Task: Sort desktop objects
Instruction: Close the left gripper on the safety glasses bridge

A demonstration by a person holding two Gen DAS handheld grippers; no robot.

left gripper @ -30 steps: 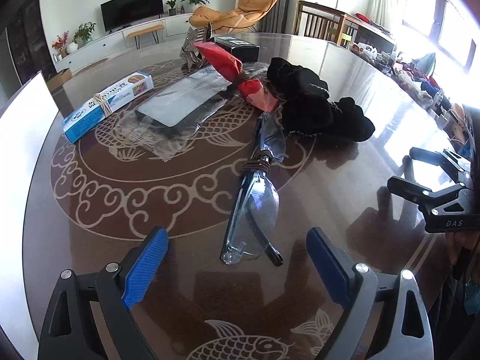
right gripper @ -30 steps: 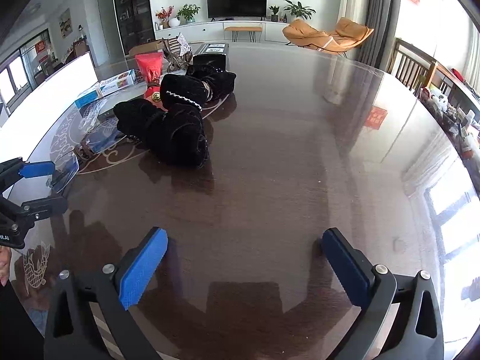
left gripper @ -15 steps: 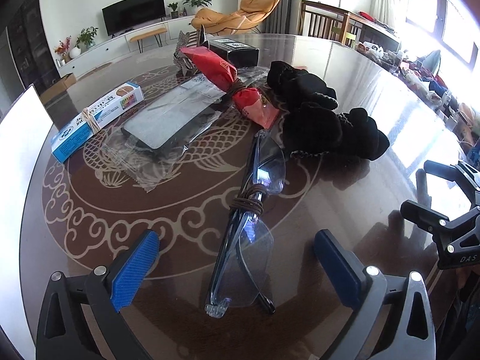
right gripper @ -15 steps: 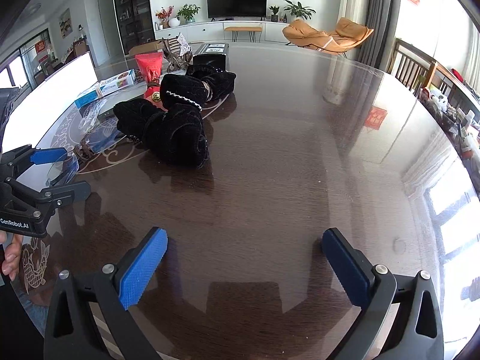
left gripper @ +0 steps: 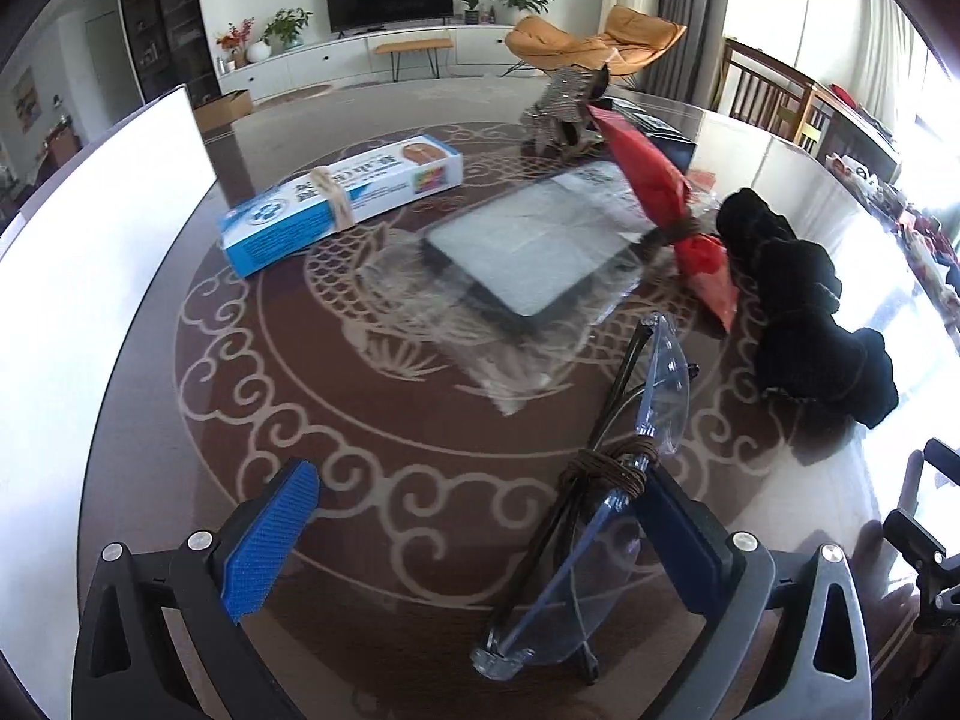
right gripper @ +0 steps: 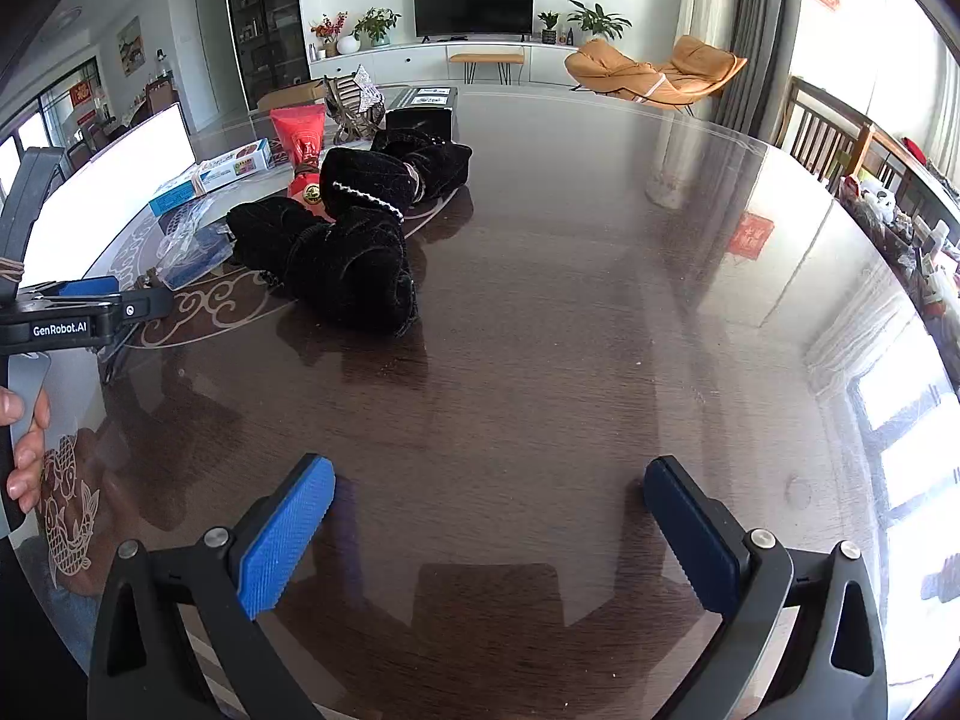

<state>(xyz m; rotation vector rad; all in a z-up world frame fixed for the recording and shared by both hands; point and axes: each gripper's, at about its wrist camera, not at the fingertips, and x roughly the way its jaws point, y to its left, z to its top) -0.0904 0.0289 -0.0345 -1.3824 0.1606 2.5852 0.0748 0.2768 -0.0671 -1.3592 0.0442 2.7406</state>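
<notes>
The left gripper [left gripper: 474,534] hung with its fingers spread wide and gripping nothing, the clear safety glasses [left gripper: 606,492] lying on the surface [left gripper: 372,420] between them, close against the right-hand finger. The right gripper [right gripper: 489,531] was wide open too, over bare surface, the black velvet pouches [right gripper: 354,246] well ahead.
</notes>
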